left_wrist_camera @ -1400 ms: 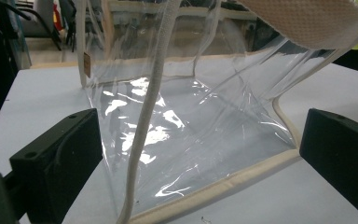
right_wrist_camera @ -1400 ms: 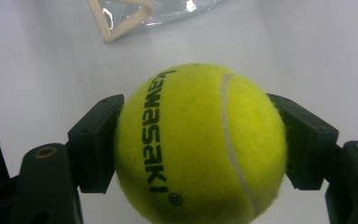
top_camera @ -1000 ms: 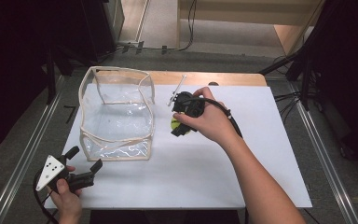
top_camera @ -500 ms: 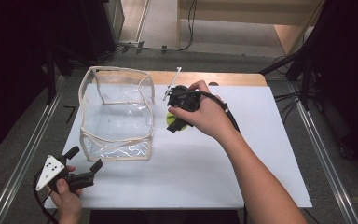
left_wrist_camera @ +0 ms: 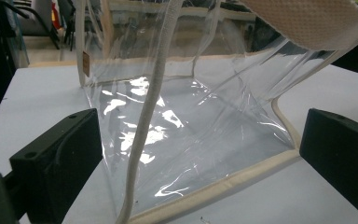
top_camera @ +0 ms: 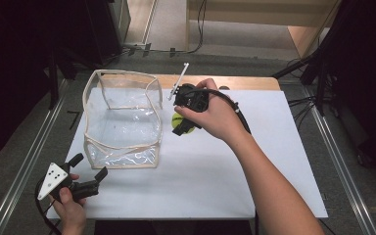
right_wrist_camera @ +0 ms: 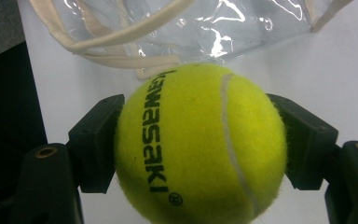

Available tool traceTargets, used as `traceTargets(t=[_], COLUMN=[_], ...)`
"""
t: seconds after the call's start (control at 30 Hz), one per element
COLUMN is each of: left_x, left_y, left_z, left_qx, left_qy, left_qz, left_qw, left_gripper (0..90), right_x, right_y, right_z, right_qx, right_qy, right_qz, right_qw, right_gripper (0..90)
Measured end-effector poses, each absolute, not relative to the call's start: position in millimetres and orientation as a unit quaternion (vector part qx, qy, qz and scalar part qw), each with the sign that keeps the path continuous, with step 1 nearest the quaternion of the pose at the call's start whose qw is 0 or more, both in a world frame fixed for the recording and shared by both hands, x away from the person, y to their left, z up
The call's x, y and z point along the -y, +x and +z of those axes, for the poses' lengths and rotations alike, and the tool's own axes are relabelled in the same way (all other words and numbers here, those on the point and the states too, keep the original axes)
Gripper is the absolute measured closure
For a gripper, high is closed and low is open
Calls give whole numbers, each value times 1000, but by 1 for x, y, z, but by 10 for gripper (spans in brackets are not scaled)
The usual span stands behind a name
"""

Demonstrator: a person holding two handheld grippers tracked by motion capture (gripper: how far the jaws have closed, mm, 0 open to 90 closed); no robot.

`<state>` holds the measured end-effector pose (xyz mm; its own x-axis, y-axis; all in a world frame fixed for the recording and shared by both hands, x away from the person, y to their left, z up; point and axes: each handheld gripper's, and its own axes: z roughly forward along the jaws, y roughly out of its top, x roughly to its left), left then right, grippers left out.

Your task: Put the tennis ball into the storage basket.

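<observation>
1. Your right gripper (right_wrist_camera: 200, 154) was clamped firmly on the tennis ball (right_wrist_camera: 200, 144), held above the table (top_camera: 254, 166), just beside the clear bag (top_camera: 122, 122).
2. Your left gripper (top_camera: 85, 171) stood open near the bag's corner.
3. You needed to lift the ball over the bag's rim before releasing.

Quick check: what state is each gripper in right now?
Left gripper: open, holding nothing, facing the clear bag.
Right gripper: shut on the yellow tennis ball.
</observation>
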<state>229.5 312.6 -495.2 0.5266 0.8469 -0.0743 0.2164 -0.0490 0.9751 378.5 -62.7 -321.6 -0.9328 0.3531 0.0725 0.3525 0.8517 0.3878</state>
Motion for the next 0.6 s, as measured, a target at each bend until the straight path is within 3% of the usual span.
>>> traceTargets(t=[0.6], left_x=[-313], left_y=[230], left_z=[-495], left_qx=[-398], left_qy=[668], left_qz=[278], left_qw=[565], left_gripper=[0], right_x=[46], right_y=[378], right_z=[-306], right_qx=[-965], right_qy=[162], right_qz=[204], right_qw=[1], right_gripper=[233])
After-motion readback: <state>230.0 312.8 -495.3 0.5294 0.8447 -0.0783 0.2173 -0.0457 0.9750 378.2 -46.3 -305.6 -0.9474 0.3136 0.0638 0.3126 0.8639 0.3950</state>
